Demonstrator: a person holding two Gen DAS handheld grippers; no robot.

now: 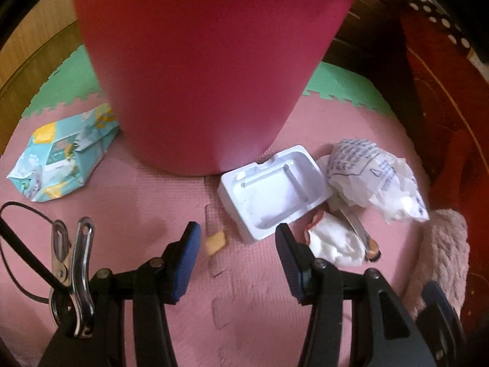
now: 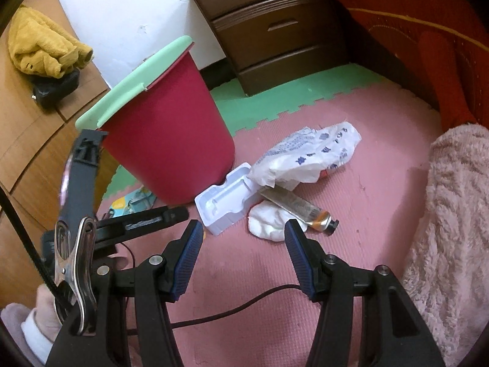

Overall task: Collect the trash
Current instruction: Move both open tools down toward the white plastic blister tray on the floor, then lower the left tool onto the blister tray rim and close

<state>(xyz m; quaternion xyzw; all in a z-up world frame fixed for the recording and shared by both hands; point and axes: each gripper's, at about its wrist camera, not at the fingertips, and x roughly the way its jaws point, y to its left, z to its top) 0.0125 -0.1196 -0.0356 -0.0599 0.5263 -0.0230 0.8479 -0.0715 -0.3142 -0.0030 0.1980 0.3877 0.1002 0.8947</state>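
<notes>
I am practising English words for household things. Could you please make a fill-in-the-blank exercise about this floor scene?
1. The red bin has a rim coloured ____.
2. The white plastic tray lies on the ____ foam mat.
3. The squeezed tube rests partly on a crumpled white ____.
4. Both the left claw and the right claw are ____, holding nothing.

Missing words: green; pink; tissue; open

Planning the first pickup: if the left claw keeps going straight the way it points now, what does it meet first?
Probably the white plastic tray, lying just ahead of the open left claw and slightly right of its centre line. A small yellow scrap sits nearer, between the fingertips, so depth is uncertain.
</notes>
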